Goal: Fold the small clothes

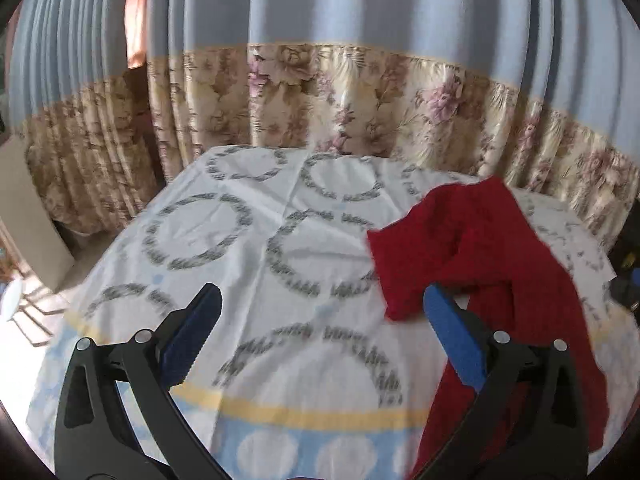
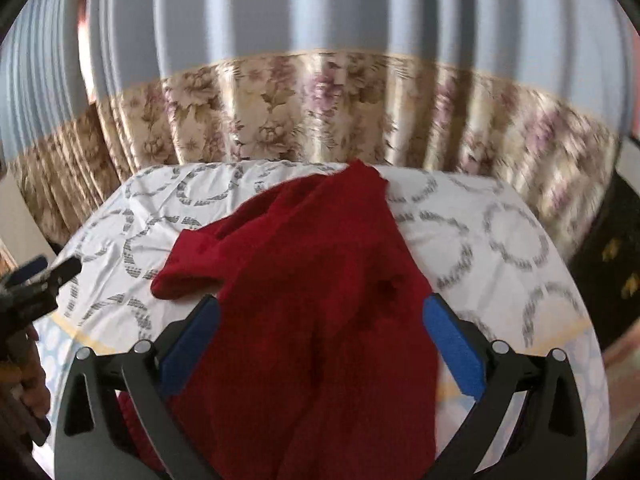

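Observation:
A small dark red garment (image 2: pixel 316 280) lies crumpled on the table, reaching from the far edge to the near edge. In the left wrist view it (image 1: pixel 480 248) lies to the right. My right gripper (image 2: pixel 320 304) is open above the garment, with red cloth showing between its blue pads (image 2: pixel 452 344); whether it touches the cloth I cannot tell. My left gripper (image 1: pixel 322 296) is open and empty over the bare cloth, its right pad (image 1: pixel 452 336) by the garment's left edge. It also shows at the left edge of the right wrist view (image 2: pixel 44 272).
The table is covered with a white cloth (image 1: pixel 256 248) printed with grey rings, a yellow band and a blue border. Blue and floral curtains (image 1: pixel 360 92) hang close behind it. A dark cabinet (image 2: pixel 612 264) stands at the right.

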Tool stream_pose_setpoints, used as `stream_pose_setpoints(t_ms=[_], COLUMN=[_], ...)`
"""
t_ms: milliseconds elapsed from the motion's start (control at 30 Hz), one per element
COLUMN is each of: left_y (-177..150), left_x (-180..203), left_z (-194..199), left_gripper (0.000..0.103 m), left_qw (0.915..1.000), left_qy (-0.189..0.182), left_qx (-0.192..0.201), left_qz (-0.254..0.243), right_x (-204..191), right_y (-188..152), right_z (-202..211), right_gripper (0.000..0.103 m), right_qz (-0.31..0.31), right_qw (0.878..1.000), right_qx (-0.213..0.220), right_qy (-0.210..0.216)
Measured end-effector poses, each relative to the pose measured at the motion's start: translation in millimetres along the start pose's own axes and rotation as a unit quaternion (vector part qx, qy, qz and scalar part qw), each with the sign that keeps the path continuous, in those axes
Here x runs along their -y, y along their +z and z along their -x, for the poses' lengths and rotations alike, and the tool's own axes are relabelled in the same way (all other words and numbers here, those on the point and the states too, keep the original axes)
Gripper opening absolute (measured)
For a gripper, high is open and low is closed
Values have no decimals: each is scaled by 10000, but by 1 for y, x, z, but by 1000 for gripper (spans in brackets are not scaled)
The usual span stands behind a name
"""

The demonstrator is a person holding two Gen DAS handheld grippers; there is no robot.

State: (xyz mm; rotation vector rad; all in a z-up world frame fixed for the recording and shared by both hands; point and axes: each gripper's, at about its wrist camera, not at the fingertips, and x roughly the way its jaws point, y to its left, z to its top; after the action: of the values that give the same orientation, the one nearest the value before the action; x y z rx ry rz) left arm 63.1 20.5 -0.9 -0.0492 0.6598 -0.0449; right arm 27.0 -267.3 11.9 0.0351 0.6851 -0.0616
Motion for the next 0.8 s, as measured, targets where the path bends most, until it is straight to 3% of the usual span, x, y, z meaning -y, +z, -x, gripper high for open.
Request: stream_pose_setpoints(t_ms=[167, 400, 467, 500, 567, 600, 633, 800], left_y=[20, 16, 14, 13, 12, 11, 11, 10], left_x=[8, 16, 20, 21, 26, 29, 33, 54], left_z=[-40, -72, -78, -82, -88, -92, -97, -109], left_gripper=[100, 100, 100, 100, 100, 100, 100, 100], left_qw=[9989, 9977, 9972, 9969, 9966, 9962, 9958, 9944], left_qy=[412, 474, 498, 513, 492, 482, 437, 125], left_qx=[-111, -481, -535, -566, -618, -661, -725, -945], left_qz=[-188, -113, -164, -196, -255, -308, -347, -451], right_x=[-16, -31, -30, -28, -23, -21, -18, 19], right_y=[18, 13, 9, 7, 8, 9, 10, 20], right_z=[-53, -114, -122, -125, -122, -122, -120, -97], right_gripper=[101, 101, 82, 61, 43, 23, 12, 10], right_qz=[-125, 54, 97, 80, 136, 169, 166, -60], right_qw=[9991, 9959, 9951, 9938, 9936, 9938, 9940, 9969], right_qx=[-376, -875, -947, -1040, -1008, -983, -965, -652], right_qy=[134, 228, 273, 397, 498, 493, 491, 439])
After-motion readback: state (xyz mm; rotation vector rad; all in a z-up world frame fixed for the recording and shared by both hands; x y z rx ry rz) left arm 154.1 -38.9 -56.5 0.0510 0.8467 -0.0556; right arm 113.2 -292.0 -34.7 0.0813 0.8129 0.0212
